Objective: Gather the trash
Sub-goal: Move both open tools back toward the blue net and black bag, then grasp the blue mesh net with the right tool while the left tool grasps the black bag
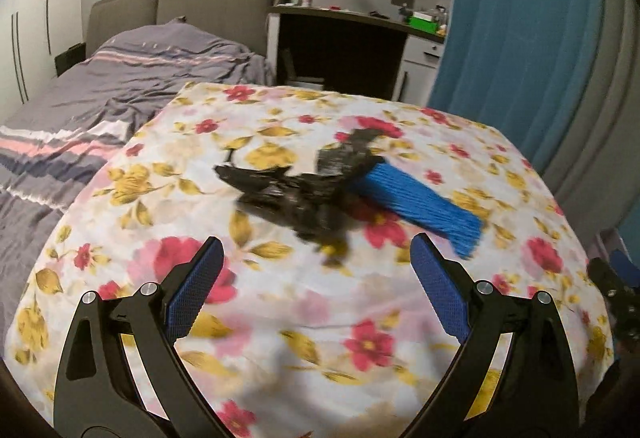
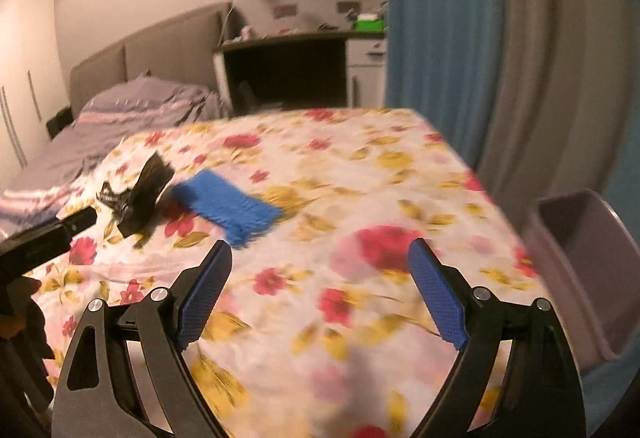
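Hovering spread and empty, the left gripper faces a crumpled black bag at twelve o'clock, touching a blue cloth. The right gripper, also spread, waits near a bin at three o'clock, probably for dropping trash.

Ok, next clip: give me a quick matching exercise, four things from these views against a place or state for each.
Things:
1. crumpled black bag
2. blue brush head
3. purple bin
4. left claw

Places or states:
A. beside the table's right edge
B. open, holding nothing
C. on the floral cloth, mid-table
D. lying against the bag's right side

Pairs: 1-C, 2-D, 3-A, 4-B
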